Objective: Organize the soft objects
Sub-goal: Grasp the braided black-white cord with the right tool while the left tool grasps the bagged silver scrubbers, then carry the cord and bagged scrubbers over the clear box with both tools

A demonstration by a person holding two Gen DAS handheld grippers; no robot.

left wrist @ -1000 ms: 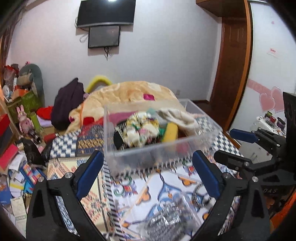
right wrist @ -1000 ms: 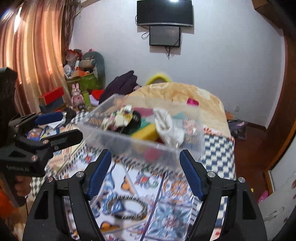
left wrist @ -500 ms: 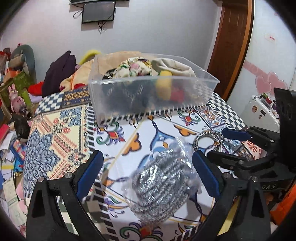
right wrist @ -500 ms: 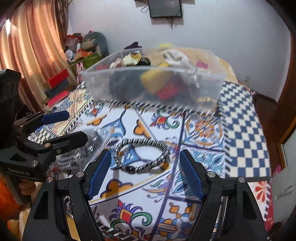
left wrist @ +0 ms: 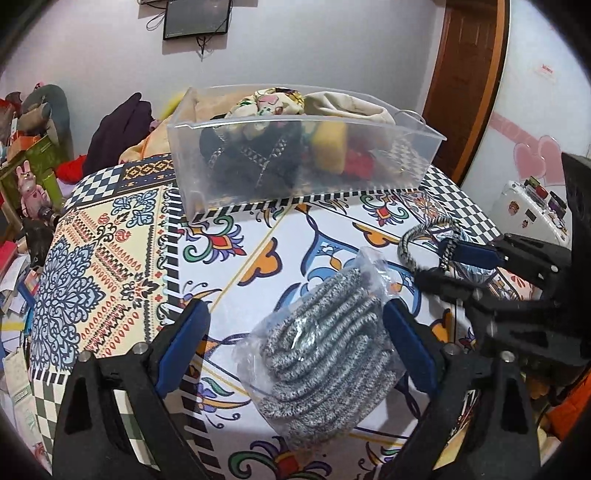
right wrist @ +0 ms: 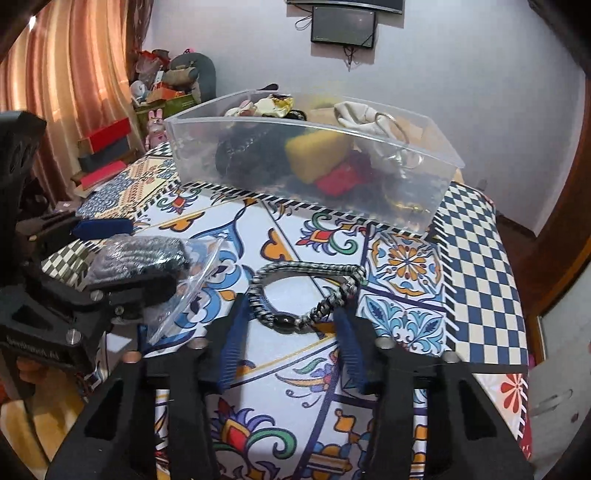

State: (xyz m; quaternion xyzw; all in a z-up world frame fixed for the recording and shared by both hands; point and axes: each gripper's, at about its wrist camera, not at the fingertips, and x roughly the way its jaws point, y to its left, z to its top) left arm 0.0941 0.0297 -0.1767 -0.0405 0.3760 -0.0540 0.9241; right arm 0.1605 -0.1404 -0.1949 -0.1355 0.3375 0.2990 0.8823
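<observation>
Desk cloth (right wrist: 480, 236): multicolour tile pattern w/ navy-white checks. Bagged knit (left wrist: 325, 354): grey-white speckle. Bracelet (right wrist: 306, 291): black-white braid. Fingers (left wrist: 184, 343): blue pads.

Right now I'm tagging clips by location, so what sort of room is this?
Most likely a lived-in bedroom. A peach blanket lies heaped behind the patterned tablecloth, a wall-mounted screen hangs above, and stuffed toys pile up beside orange curtains.

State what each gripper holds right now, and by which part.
Nothing is held. The left gripper stands open around the bagged grey knit bundle; the right gripper brackets the braided bracelet, not yet clamped.
</observation>
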